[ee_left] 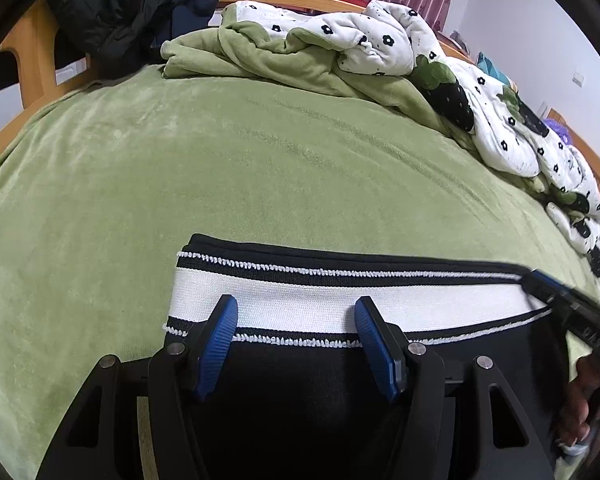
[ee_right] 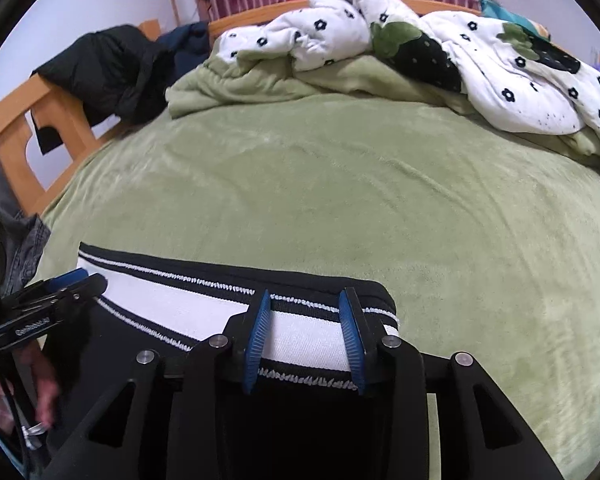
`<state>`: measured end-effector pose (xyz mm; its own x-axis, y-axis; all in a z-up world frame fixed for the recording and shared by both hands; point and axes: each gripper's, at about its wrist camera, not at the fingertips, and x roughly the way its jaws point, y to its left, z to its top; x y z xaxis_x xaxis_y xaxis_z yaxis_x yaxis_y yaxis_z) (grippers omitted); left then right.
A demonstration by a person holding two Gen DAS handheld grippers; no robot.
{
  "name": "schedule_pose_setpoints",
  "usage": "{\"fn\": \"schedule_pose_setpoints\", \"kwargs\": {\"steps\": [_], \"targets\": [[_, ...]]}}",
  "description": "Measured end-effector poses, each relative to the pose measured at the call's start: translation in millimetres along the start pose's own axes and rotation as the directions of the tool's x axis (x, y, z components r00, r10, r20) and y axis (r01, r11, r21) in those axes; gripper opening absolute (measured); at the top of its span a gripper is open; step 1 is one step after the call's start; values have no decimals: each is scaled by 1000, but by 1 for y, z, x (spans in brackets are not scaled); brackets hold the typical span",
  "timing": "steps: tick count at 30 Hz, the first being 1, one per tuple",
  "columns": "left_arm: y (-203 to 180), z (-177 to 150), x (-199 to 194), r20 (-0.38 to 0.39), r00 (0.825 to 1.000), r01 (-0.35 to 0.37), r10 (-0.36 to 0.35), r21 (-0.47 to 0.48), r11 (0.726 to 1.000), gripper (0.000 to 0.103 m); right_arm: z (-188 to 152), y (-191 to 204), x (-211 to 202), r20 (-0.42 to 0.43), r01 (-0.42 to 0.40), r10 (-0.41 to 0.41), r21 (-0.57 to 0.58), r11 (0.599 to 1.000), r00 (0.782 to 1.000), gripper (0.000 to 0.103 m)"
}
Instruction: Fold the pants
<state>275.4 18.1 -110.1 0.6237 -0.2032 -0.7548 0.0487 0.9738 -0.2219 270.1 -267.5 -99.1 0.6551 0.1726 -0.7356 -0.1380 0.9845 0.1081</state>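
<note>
Left gripper [ee_left: 296, 320] spread wide over the white waistband band of the black pants [ee_left: 332, 300], blue pads flanking the cloth, nothing pinched; pants lying flat on the green blanket [ee_left: 220, 168], rumpled flowered quilt [ee_left: 440, 64] well beyond. Right gripper [ee_right: 305, 320] likewise parted, narrower, straddling the waistband near its right corner; pants [ee_right: 172, 300] spread at the blanket's [ee_right: 380, 184] near edge, dark jacket [ee_right: 112, 68] draped over the wooden bed frame [ee_right: 16, 120].
</note>
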Motion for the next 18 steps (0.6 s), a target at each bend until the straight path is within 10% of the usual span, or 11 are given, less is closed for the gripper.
{"fn": "schedule_pose_setpoints", "kwargs": {"steps": [18], "targets": [[-1,2,5,-26,997,-69,70,51,996,64,-2,5,3,6,16,-15,-40,999,1000,47]]}}
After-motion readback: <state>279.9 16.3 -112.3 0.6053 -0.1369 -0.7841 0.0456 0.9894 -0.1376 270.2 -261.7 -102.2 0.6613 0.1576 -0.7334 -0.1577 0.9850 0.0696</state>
